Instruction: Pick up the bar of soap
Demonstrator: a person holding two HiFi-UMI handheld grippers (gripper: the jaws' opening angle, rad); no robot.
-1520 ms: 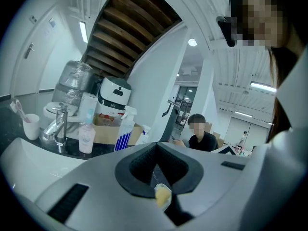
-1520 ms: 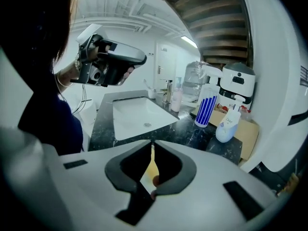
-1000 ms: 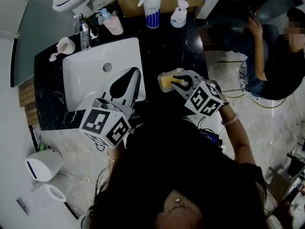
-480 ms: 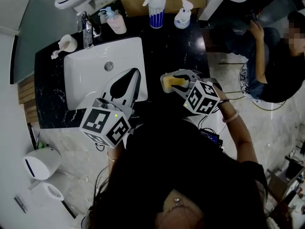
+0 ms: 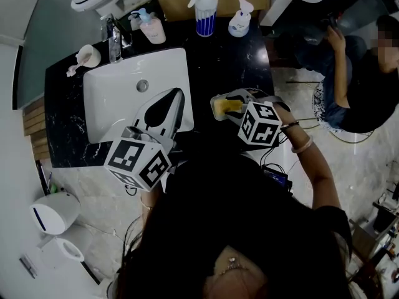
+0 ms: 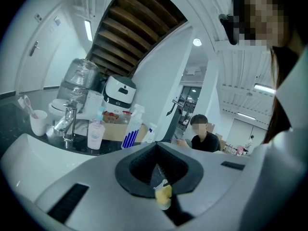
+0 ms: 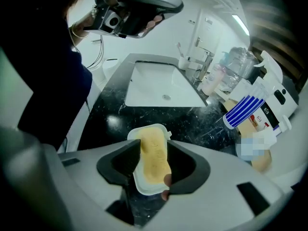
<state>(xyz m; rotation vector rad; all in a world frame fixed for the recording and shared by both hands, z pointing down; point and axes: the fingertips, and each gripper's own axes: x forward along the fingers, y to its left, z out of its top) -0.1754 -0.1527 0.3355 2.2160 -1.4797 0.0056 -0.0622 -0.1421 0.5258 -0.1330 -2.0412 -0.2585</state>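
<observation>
Fingers [image 7: 126,159] of right gripper [image 7: 150,163] just spread wide, gripping nothing, straddling yellow bar of soap [image 7: 153,154] in white soap dish [image 7: 150,189] on black counter [image 7: 144,117], seemingly aligned to pinch its long sides; left gripper [image 6: 162,189] closed, idle over sink [image 5: 112,98].

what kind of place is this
Probably a bathroom vanity, though set in a larger open room: a white sink with a faucet in a black counter, a toothbrush cup, and a bar of soap in its dish.
</observation>
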